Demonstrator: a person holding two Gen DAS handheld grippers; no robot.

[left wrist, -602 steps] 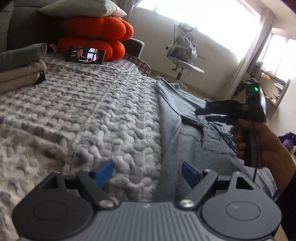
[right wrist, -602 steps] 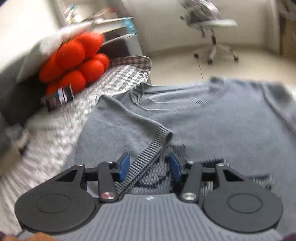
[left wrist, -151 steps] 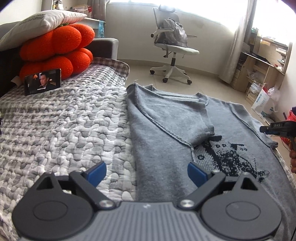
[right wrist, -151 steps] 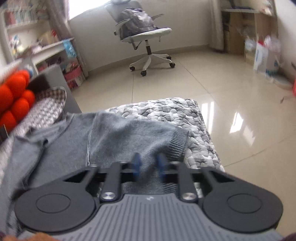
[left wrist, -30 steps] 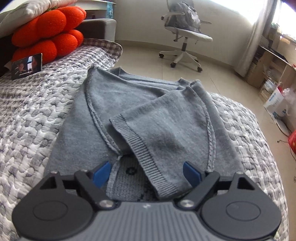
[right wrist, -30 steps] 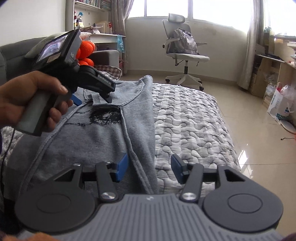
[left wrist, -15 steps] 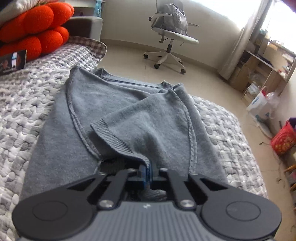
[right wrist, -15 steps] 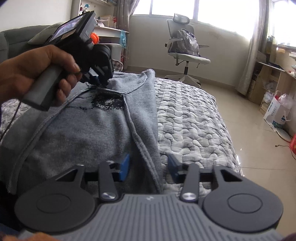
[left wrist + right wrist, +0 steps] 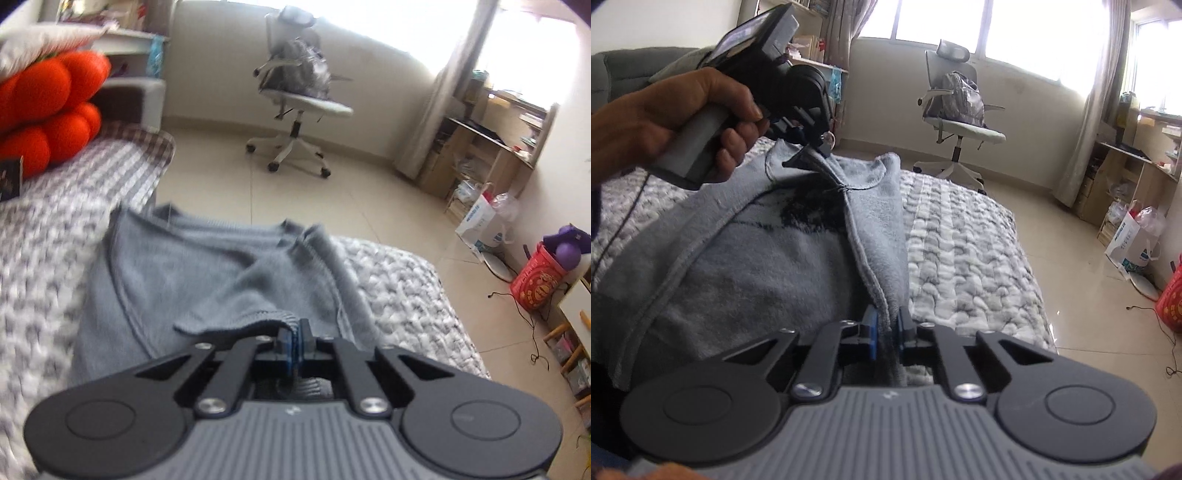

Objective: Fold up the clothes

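Note:
A grey knit sweater (image 9: 207, 273) with a dark pattern lies on the quilted bed (image 9: 406, 306), both sleeves folded in over its front. My left gripper (image 9: 295, 338) is shut on the ribbed cuff of a sleeve and holds it lifted off the body. In the right wrist view a hand holds that left gripper (image 9: 803, 155) at the sweater's far part, with fabric pulled up into a peak. My right gripper (image 9: 886, 328) is closing, and its blue pads pinch the seamed side edge of the sweater (image 9: 768, 266) near the bed's edge.
The bed's edge (image 9: 1015, 295) drops to a tiled floor on the right. An office chair (image 9: 299, 99) with a bag on it stands beyond the bed. Orange cushions (image 9: 48, 107) sit at the far left. Shopping bags (image 9: 484, 221) and a desk line the right wall.
My left gripper shut on the sleeve cuff and then rose with it, lifting the fabric. My right gripper's jaws narrowed onto the sweater's side edge.

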